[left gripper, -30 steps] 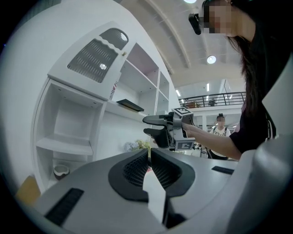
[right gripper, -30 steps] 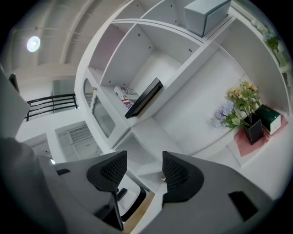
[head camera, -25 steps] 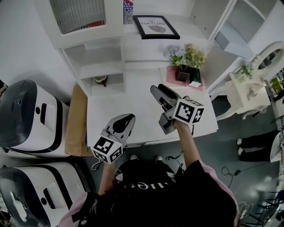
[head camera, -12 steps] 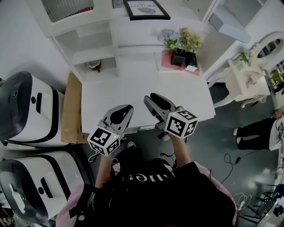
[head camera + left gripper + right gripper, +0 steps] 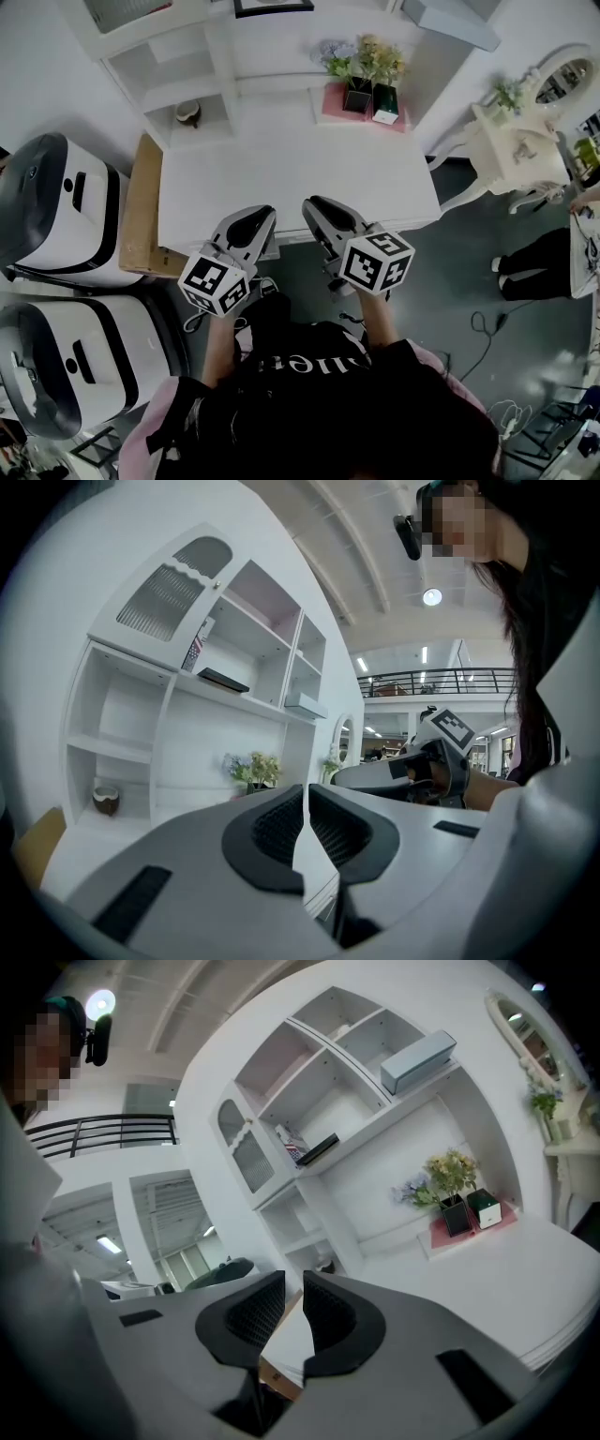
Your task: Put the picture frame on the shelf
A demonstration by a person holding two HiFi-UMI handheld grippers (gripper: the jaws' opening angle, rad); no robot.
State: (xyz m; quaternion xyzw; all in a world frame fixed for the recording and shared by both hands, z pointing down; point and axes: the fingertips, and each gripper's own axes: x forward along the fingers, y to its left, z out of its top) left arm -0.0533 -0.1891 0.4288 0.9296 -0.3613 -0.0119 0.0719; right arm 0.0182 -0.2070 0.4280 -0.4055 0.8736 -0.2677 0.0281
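Note:
The black picture frame (image 5: 272,7) lies flat on a board of the white shelf unit (image 5: 220,56), cut off by the top edge of the head view. It shows as a thin dark slab (image 5: 223,680) in the left gripper view and likewise (image 5: 319,1149) in the right gripper view. Both grippers are held low at the table's near edge, far from the frame. My left gripper (image 5: 251,217) is shut and empty. My right gripper (image 5: 317,204) has its jaws closing, a narrow gap left, nothing between them.
The white table (image 5: 281,169) carries a pink tray with a flower pot (image 5: 361,70) and a green box (image 5: 385,101) at its back. A small bowl (image 5: 188,112) sits in a shelf cubby. White machines (image 5: 56,225) and cardboard (image 5: 136,216) stand left, a dressing table (image 5: 511,141) right.
Both grippers have drawn back from over the table to its near edge. The right jaws went from wide open to nearly closed. The view slid away from the shelf.

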